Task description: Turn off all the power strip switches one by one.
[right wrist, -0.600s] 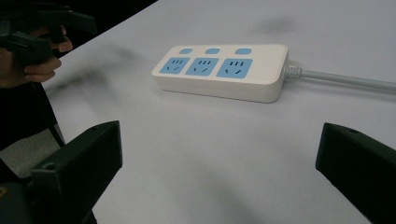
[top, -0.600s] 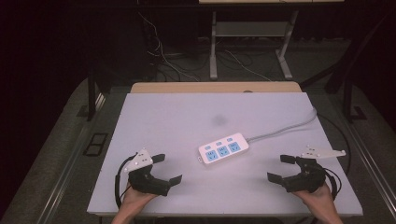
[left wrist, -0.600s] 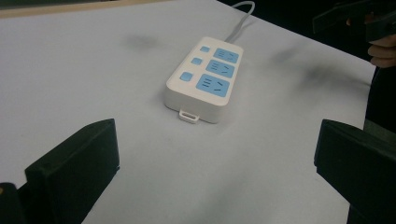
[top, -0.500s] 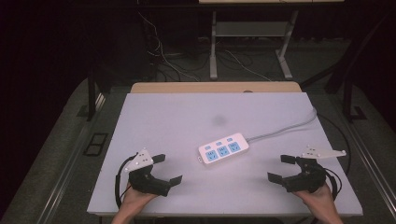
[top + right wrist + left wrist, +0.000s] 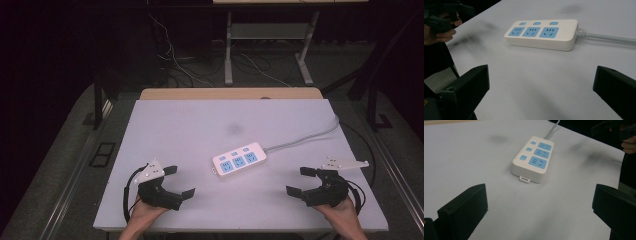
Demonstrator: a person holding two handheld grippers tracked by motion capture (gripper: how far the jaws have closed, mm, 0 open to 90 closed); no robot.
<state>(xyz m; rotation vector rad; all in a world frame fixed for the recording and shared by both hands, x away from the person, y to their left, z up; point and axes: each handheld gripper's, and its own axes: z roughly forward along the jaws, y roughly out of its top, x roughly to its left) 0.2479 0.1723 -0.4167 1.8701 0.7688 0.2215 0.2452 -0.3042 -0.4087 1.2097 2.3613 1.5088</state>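
High view. Left hand-held gripper [image 5: 173, 181] and right hand-held gripper [image 5: 301, 181] sit low near the table's [image 5: 175, 125] close edge, one at each corner, jaws spread wide, nothing in either. Strip [image 5: 239, 160] lies flat between them and a little farther out, sockets up, well apart from both. Its cord [image 5: 310, 137] trails off to the far right edge. Likely a ready stance: both tools parked clear and turned inward toward the strip, so either could reach it.

Left gripper view. Jaws wide, bare table between them. Strip [image 5: 532, 158] ahead, slightly left of centre, short end with a small tab facing this tool; three blue sockets run away from it, a button beside each. Not touching. Right hand-held gripper [image 5: 619, 130] shows top right.

Right gripper view. Jaws wide, empty. Strip [image 5: 541, 33] ahead, long side facing, cord [image 5: 609, 38] leaving to the right. Apart from the jaws. Left hand-held gripper [image 5: 441, 15] top left, in a hand [image 5: 441, 33].
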